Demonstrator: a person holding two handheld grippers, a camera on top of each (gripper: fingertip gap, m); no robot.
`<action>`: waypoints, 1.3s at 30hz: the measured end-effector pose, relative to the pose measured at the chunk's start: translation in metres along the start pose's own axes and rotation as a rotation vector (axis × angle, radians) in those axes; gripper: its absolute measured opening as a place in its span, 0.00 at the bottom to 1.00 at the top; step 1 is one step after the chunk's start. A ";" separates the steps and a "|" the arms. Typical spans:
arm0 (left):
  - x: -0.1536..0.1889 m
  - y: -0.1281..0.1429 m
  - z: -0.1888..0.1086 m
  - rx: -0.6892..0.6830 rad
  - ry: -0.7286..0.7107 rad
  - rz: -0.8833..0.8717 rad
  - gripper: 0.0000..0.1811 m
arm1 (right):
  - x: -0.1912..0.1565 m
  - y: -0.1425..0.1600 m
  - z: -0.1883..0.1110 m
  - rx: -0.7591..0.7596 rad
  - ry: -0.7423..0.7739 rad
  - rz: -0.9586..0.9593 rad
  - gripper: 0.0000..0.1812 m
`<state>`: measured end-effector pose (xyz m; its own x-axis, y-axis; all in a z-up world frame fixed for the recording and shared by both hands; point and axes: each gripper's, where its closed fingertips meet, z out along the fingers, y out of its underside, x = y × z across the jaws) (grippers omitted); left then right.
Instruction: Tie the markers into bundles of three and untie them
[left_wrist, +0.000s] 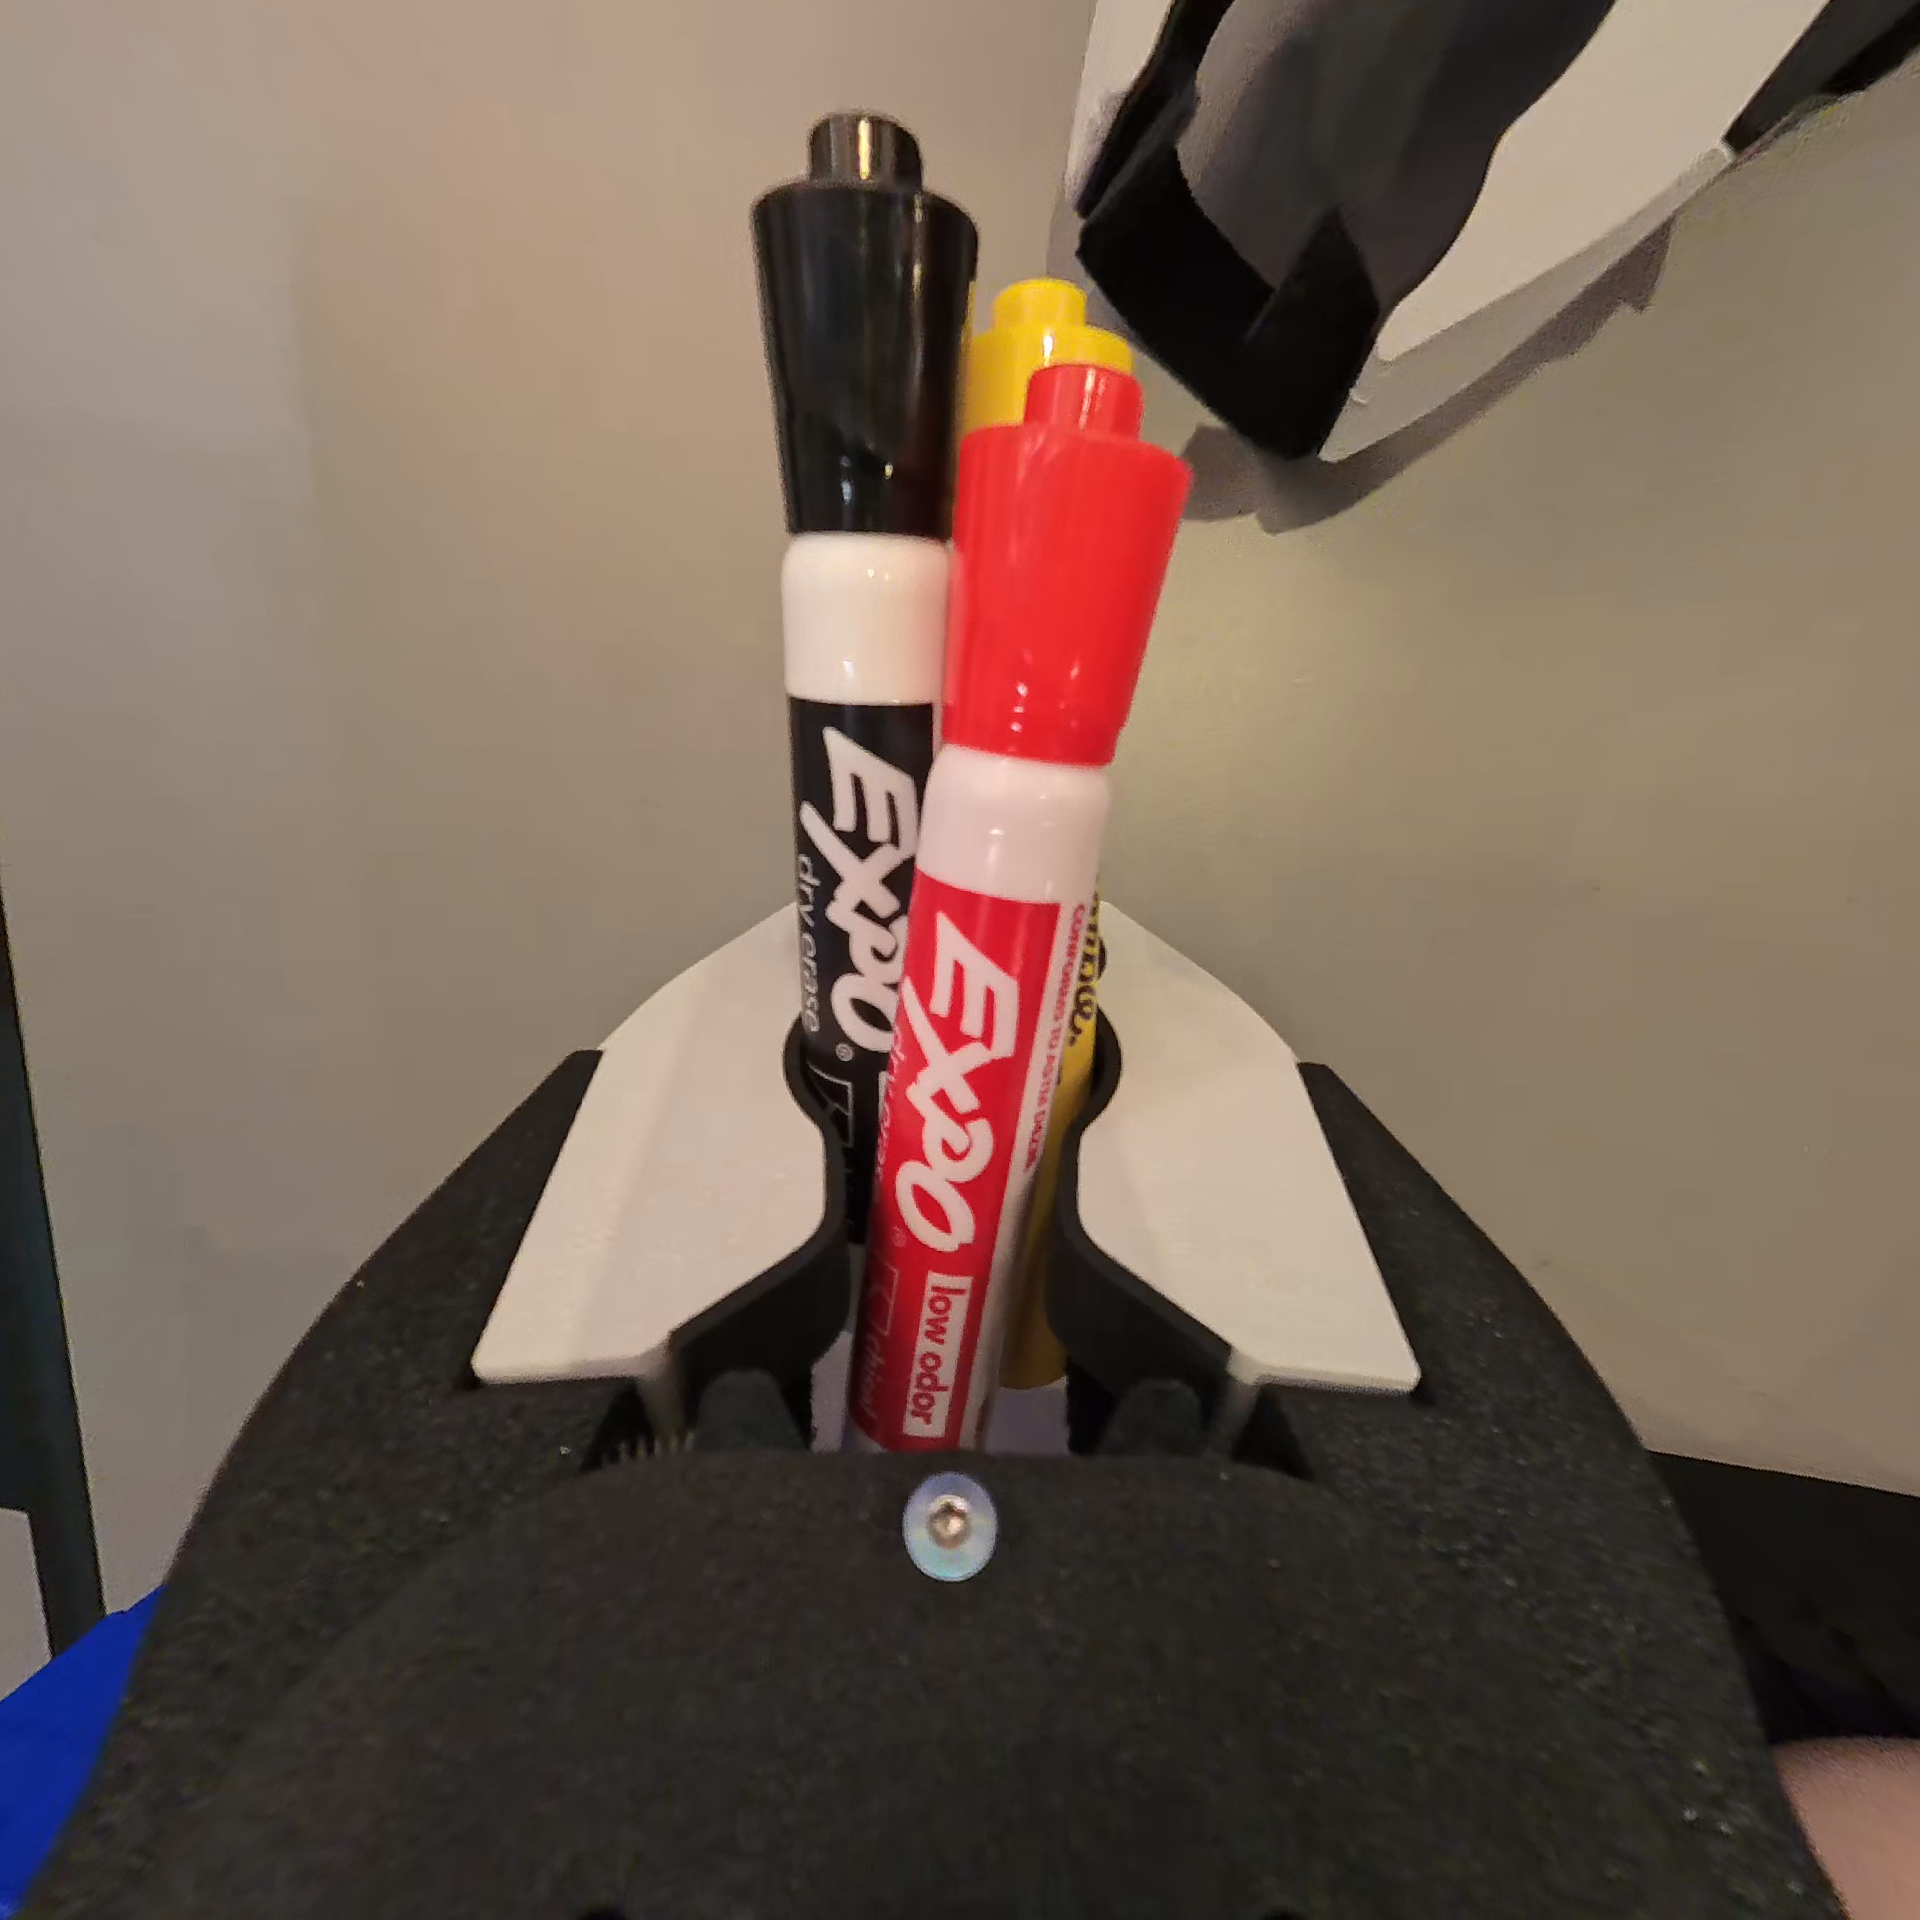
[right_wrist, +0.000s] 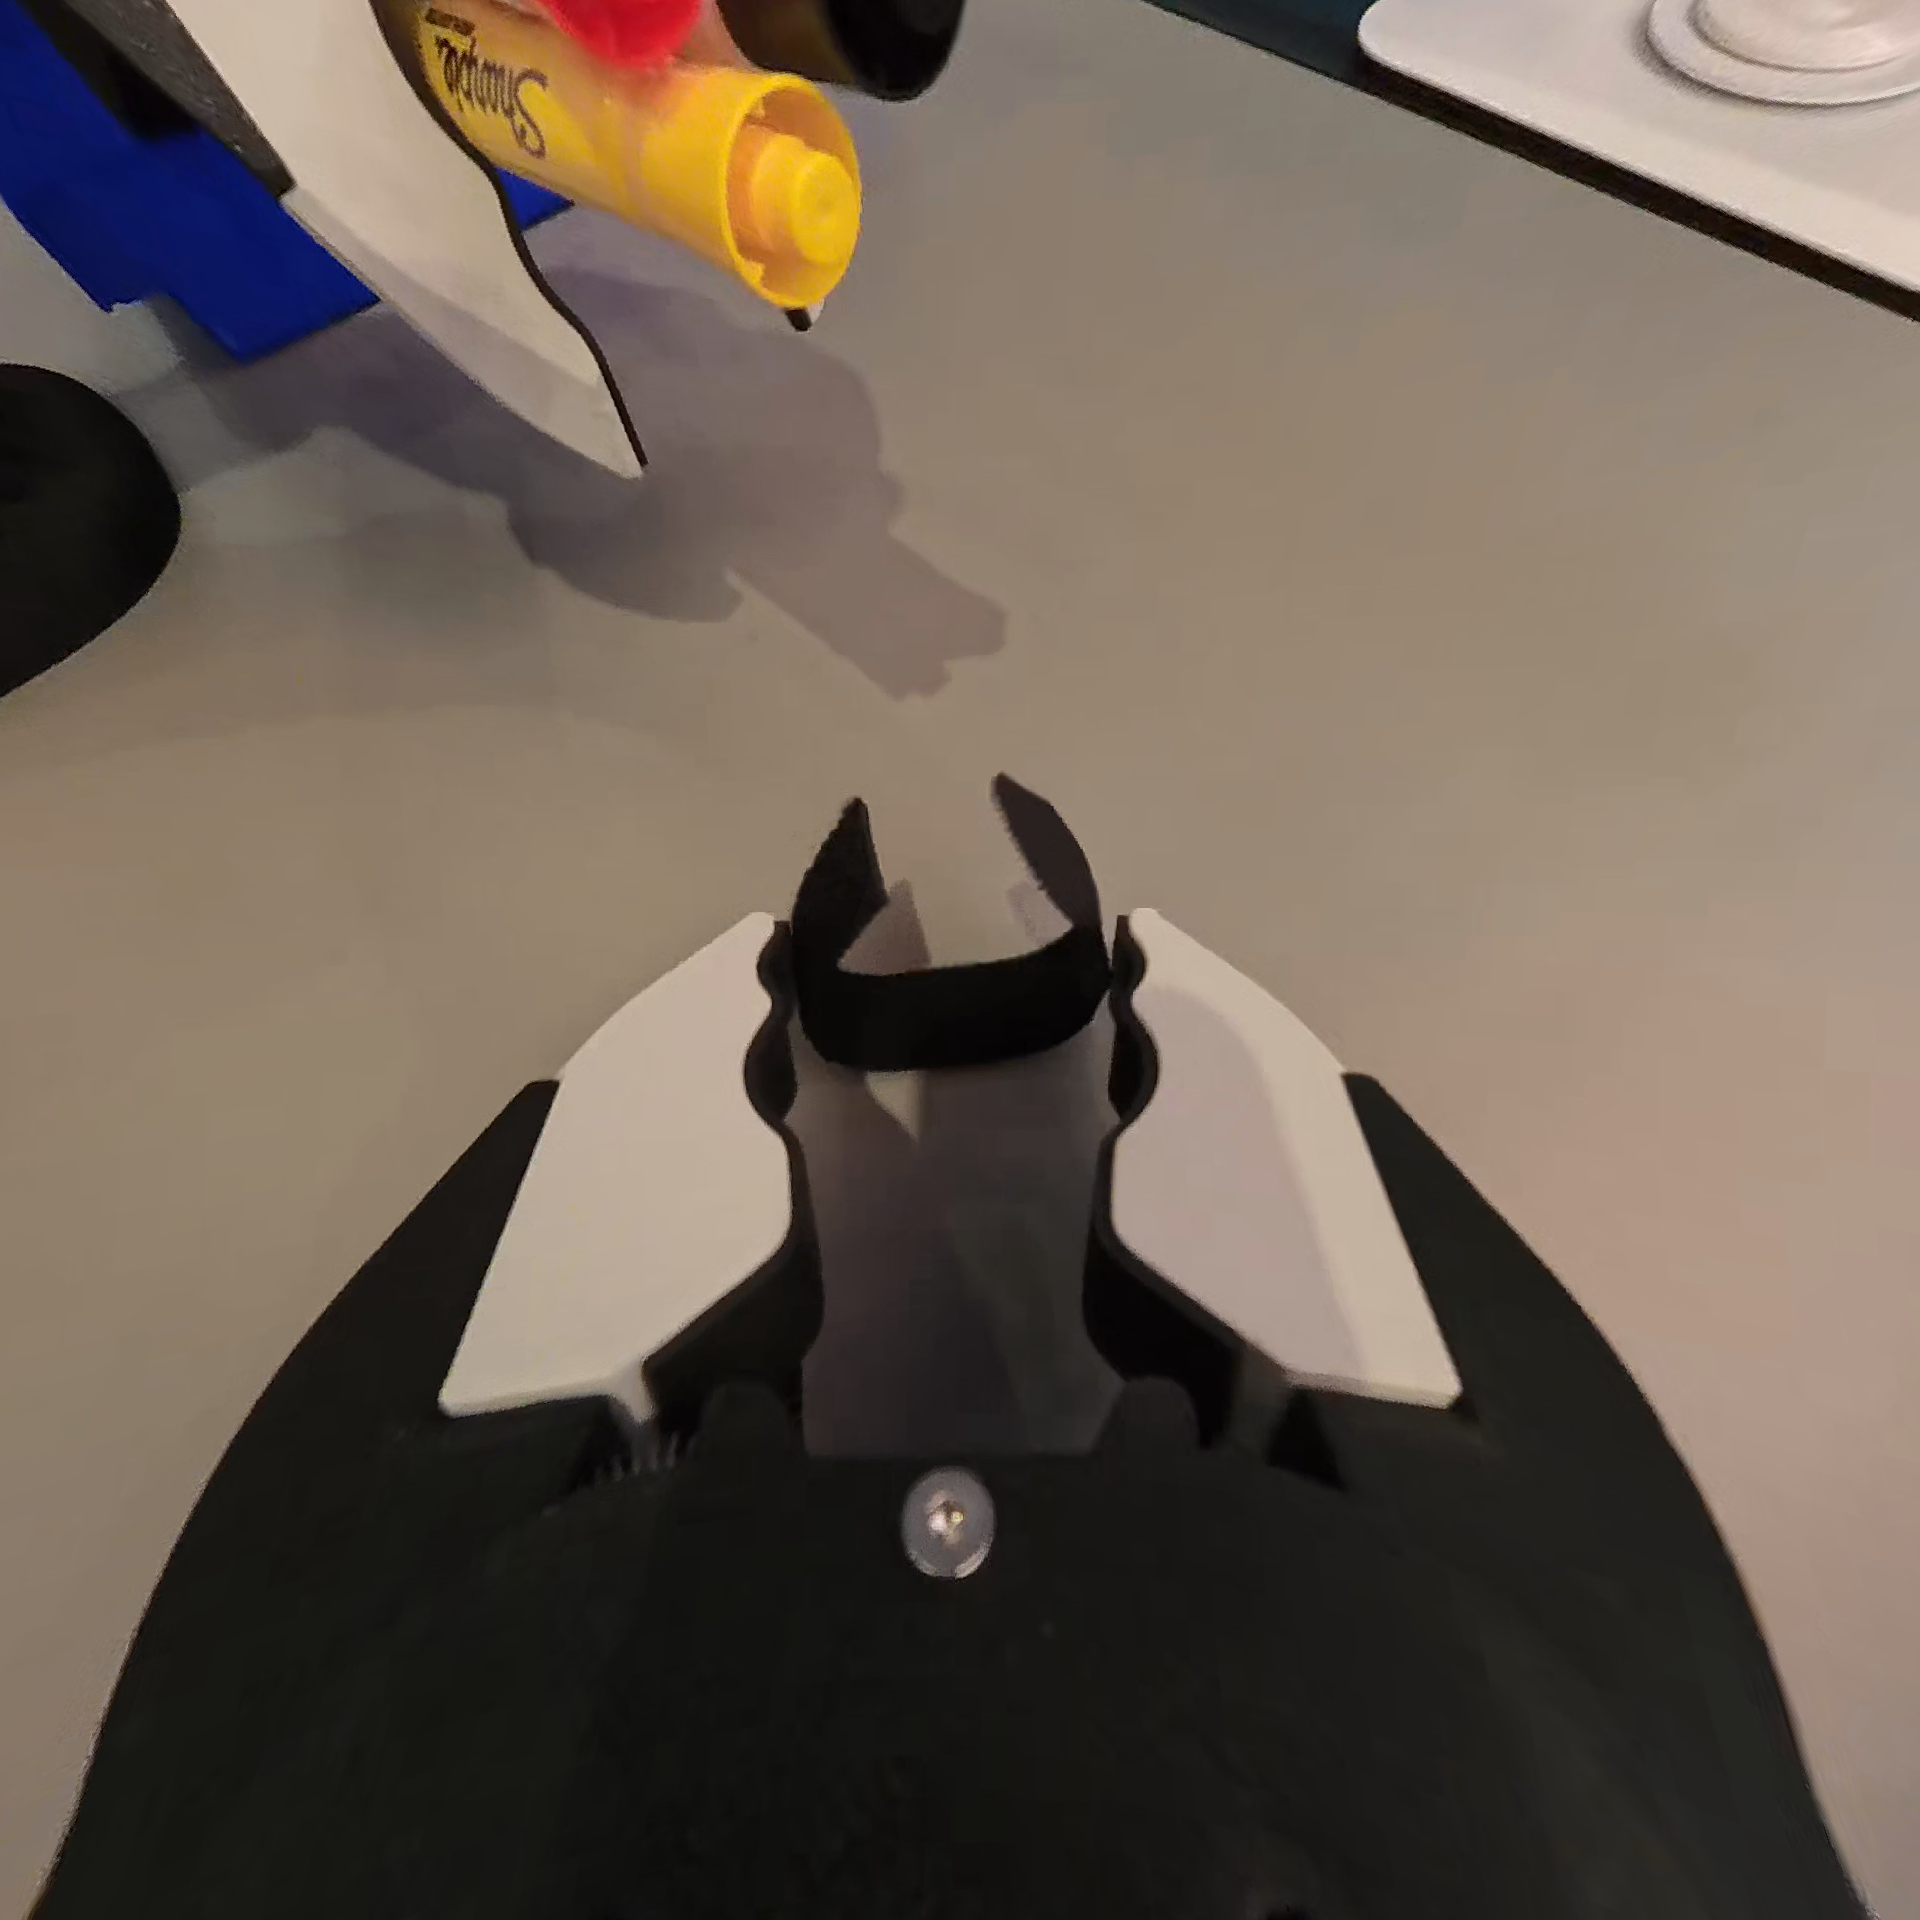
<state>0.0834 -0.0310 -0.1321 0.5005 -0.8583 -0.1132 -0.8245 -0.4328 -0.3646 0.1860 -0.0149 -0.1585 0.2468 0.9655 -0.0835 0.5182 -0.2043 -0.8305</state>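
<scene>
left gripper (left_wrist: 951, 1049), narrow and clamped on three markers held side by side by their barrels, capped ends pointing away from the camera: black marker (left_wrist: 857, 499), red marker (left_wrist: 1039, 727), yellow marker (left_wrist: 1023, 343) partly hidden behind the red one. the three are not level; the black cap reaches farthest out, the red marker leans across the others. no strap is seen around them. right gripper (right_wrist: 945, 987), partly closed, carries a black strap (right_wrist: 951, 1018) bent into a u between its fingers, both loose ends pointing forward over the grey table (right_wrist: 1351, 727). in the left wrist view the right gripper and its strap (left_wrist: 1236, 281) sit just beside the yellow cap, up and to the right; contact cannot be told. in the right wrist view the yellow cap end (right_wrist: 800, 197) shows at the upper left, clear of the tabletop, with a blue block (right_wrist: 208, 249) behind the left gripper and a white mat (right_wrist: 1558, 156) at the upper right.

handling, as judged: markers are light, rigid and smooth-walled, so they may slide or fan out under a loose grip; the mid-barrel hold leaves the capped half free for wrapping. the strap is soft, limp and probably hook-and-loop; it is best taken near one end, so the free end can pass round the bundle and press onto itself.
</scene>
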 end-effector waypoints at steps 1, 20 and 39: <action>0.000 0.000 0.000 -0.001 0.000 0.001 0.23 | 0.000 0.001 0.001 -0.010 -0.008 0.003 0.33; 0.005 0.000 0.000 -0.013 0.017 0.005 0.23 | -0.015 0.011 0.005 -0.090 -0.122 -0.138 0.49; 0.008 0.000 -0.001 -0.018 0.023 0.013 0.23 | -0.012 0.008 0.014 -0.103 -0.086 -0.162 0.29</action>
<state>0.0870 -0.0385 -0.1317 0.4835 -0.8699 -0.0970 -0.8359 -0.4260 -0.3460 0.1757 -0.0258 -0.1717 0.0850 0.9964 -0.0033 0.6279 -0.0562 -0.7763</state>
